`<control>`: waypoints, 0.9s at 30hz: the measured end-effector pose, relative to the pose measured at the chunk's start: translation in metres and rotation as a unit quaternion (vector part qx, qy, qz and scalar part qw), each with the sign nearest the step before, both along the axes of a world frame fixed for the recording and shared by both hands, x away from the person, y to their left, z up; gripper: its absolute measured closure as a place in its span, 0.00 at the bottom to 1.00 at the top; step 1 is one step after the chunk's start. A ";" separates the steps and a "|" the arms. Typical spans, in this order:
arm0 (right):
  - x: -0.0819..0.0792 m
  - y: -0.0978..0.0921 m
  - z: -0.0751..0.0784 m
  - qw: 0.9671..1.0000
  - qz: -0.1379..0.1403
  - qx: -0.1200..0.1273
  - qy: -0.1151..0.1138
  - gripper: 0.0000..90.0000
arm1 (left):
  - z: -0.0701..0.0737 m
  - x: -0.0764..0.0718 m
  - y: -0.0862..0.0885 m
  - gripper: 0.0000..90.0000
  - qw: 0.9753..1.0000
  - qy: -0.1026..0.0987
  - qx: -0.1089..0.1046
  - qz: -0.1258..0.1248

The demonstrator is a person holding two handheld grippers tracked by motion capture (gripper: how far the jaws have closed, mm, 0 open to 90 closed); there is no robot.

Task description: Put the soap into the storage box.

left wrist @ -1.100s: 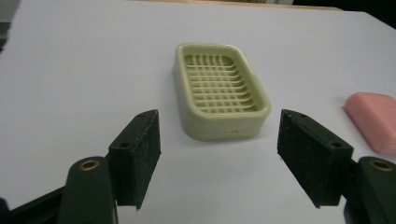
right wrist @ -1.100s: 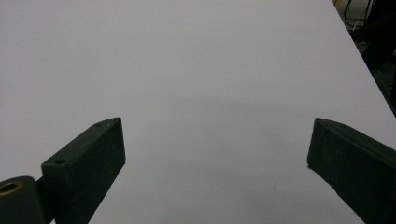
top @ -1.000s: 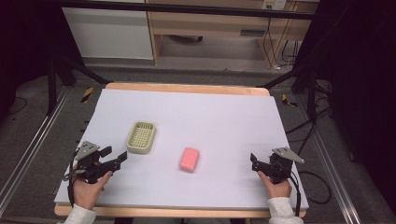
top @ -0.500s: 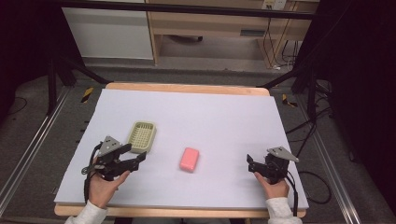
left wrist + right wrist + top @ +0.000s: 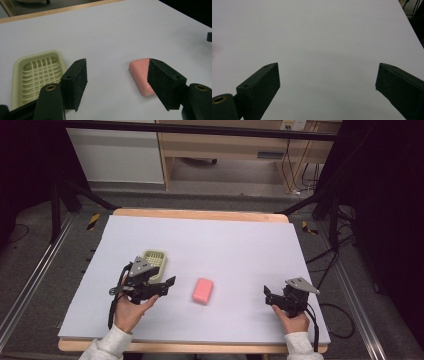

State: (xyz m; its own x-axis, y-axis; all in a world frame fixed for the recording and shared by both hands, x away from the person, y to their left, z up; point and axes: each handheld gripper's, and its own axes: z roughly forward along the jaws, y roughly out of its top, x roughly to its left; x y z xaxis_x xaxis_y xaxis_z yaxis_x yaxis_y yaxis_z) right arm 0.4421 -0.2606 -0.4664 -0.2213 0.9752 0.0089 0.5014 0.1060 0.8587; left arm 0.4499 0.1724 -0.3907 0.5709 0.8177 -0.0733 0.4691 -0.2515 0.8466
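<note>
Jaws of both grippers gape; pink soap (image 5: 202, 290) lies beside the empty tray (image 5: 155, 263).

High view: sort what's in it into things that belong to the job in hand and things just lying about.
In the job:
- pink soap bar, lying on the table
- pale yellow soap dish, beside the left gripper
- left gripper, open, pointed toward the soap
- right gripper, open, nothing between its jaws

Lying about:
- wooden furniture behind the table
- cables on the floor
</note>
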 end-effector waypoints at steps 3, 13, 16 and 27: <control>0.000 0.002 0.000 1.000 0.002 -0.001 0.000 0.06 | 0.000 0.004 -0.011 0.35 1.000 0.006 0.006 -0.006; 0.001 0.004 0.001 1.000 0.006 -0.003 0.003 0.06 | 0.000 0.018 -0.036 0.35 0.999 0.025 0.033 -0.017; 0.001 0.005 0.001 1.000 0.008 -0.004 0.006 0.06 | 0.000 0.022 -0.043 0.35 0.999 0.028 0.039 -0.019; 0.000 0.007 0.001 1.000 0.014 -0.003 0.010 0.07 | -0.009 0.034 -0.069 0.34 0.997 0.049 0.063 -0.021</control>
State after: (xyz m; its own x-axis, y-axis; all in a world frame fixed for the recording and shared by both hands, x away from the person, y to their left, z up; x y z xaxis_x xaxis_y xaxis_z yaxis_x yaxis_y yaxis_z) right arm 0.4424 -0.2538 -0.4654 -0.2478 0.9688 0.0069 0.5156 0.1258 0.8475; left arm 0.4838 0.1036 -0.3995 0.5997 0.7997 -0.0294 0.5352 -0.3735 0.7577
